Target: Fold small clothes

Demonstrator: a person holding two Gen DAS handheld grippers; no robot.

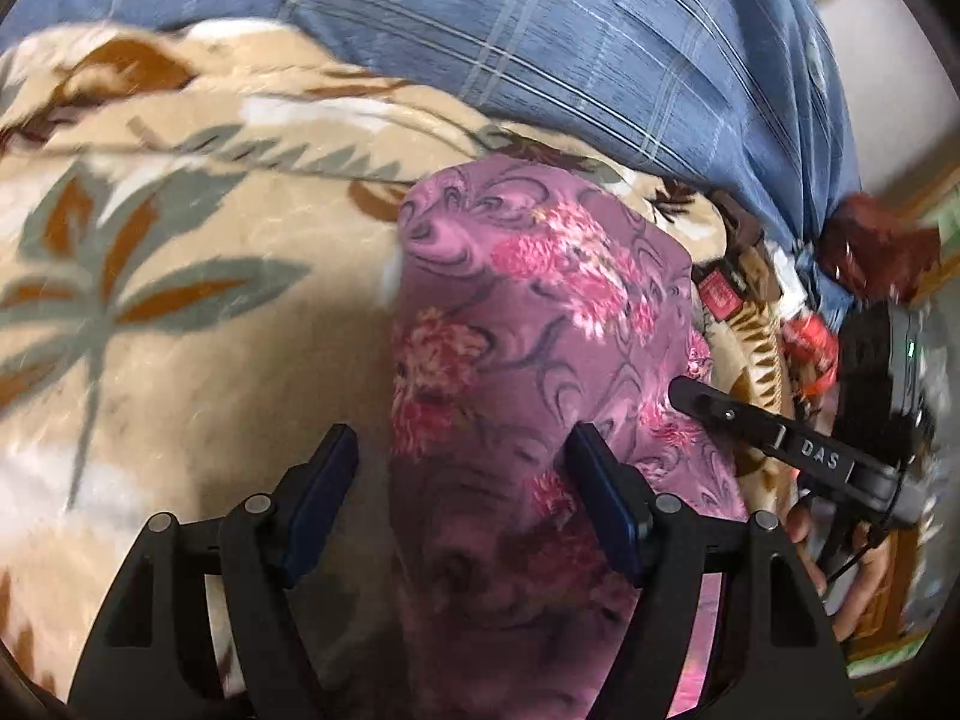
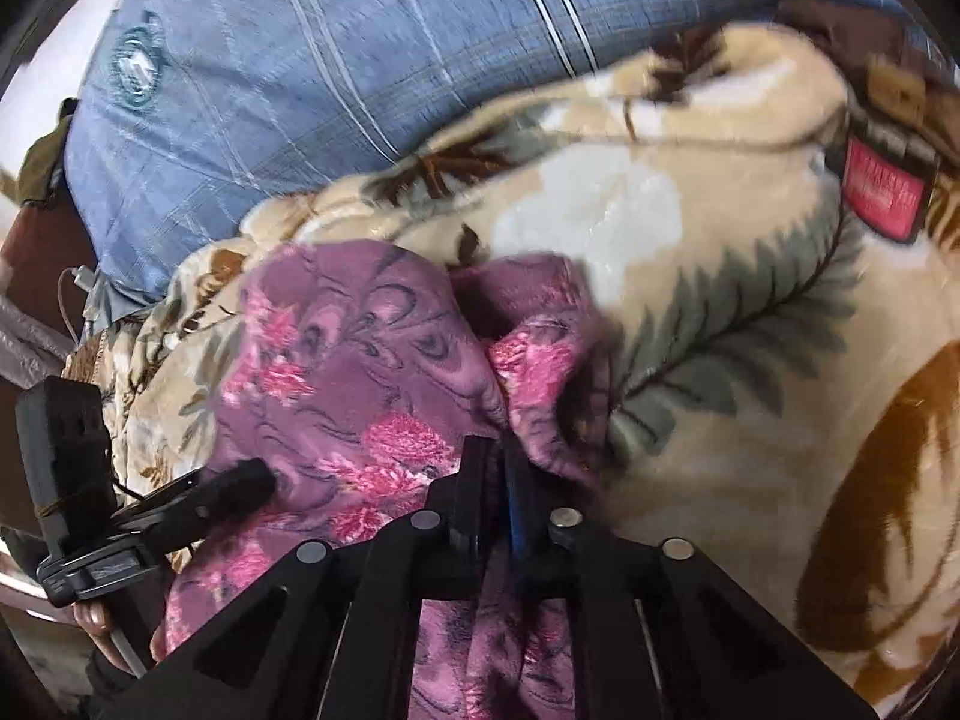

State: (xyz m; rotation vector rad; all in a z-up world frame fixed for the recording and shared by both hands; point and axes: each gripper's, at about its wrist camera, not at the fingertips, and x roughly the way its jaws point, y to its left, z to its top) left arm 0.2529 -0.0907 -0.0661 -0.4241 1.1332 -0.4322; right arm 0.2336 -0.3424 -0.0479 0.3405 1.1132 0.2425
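A small purple garment with pink flowers (image 1: 540,324) lies on a cream floral blanket (image 1: 180,312). My left gripper (image 1: 462,450) is open, its jaws wide apart over the garment's near left edge, holding nothing. My right gripper (image 2: 495,456) is shut on a bunched fold of the same garment (image 2: 360,384). The right gripper also shows in the left wrist view (image 1: 690,393), touching the garment's right side. The left gripper shows in the right wrist view (image 2: 252,480) at the garment's left edge.
A blue checked pillow (image 1: 540,30) lies behind the blanket, also in the right wrist view (image 2: 330,60). A red label (image 2: 882,192) is sewn on the blanket edge. A white cable (image 2: 78,282) lies at the left. The blanket (image 2: 750,360) spreads to the right.
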